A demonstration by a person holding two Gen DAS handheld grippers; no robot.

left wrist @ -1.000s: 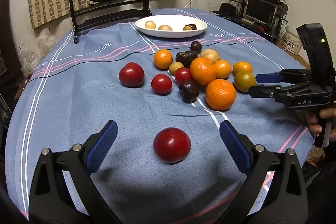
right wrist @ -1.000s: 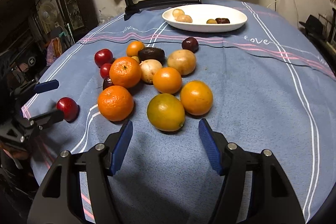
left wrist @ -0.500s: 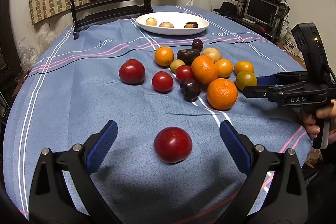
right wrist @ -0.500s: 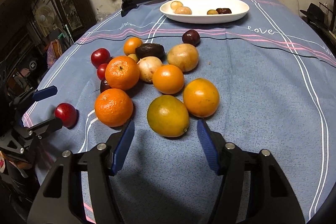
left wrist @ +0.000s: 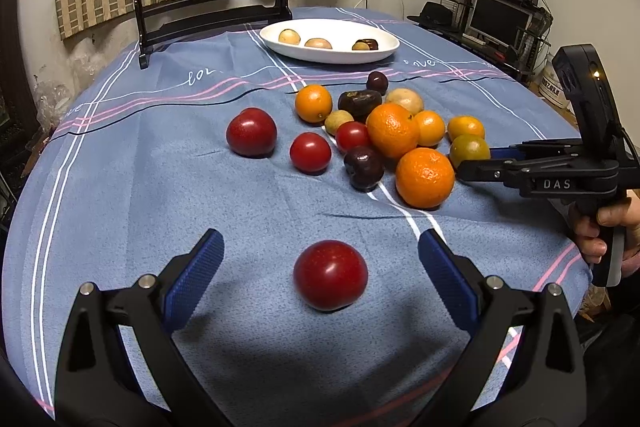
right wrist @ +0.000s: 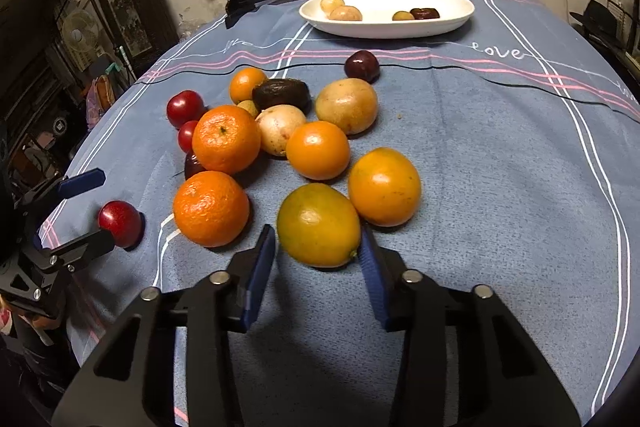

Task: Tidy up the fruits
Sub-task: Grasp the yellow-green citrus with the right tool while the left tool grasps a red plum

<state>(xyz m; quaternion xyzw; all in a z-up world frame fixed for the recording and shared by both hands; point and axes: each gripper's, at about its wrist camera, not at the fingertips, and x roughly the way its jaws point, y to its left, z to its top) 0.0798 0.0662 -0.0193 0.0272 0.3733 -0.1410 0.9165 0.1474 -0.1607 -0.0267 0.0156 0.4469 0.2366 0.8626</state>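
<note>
Our right gripper [right wrist: 318, 253] has just been closing its blue-padded jaws, and they now flank the near end of the round greenish-yellow citrus fruit [right wrist: 318, 225], which earlier lay ahead of them.

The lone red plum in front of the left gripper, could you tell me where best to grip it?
Grip the red plum across its widest middle, coming straight in from the near side; it is round, sits alone, and the open left gripper already flanks it.
</note>
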